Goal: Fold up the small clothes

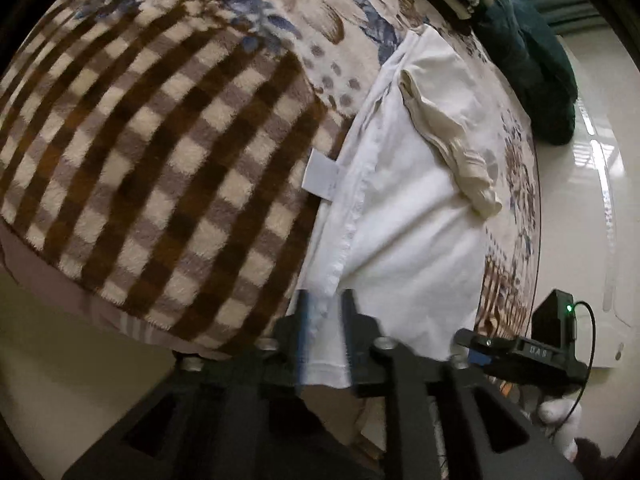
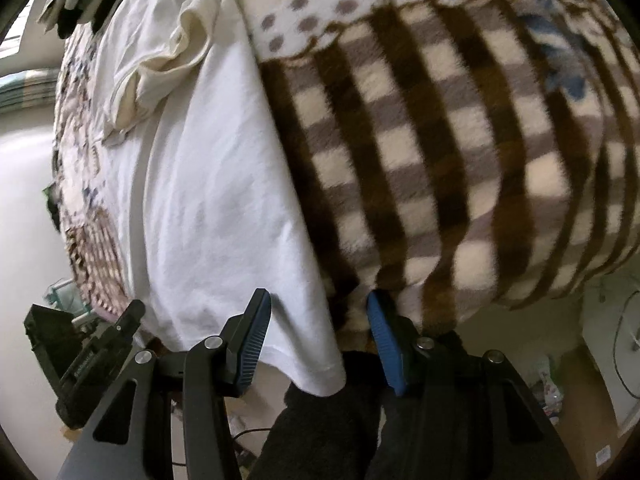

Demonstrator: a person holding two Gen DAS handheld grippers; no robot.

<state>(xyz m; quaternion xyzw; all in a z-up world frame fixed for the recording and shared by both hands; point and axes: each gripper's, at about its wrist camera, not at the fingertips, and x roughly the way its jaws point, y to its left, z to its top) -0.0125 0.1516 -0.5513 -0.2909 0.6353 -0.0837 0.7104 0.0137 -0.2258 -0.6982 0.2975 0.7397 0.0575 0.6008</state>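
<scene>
The white cotton garment lies flat on the brown checked fleece blanket, its hem hanging off the near edge. The left gripper pinches that hem; the right gripper gapes around the other corner. A crumpled cream cloth rests on the garment and would probably get dragged into any fold.
</scene>
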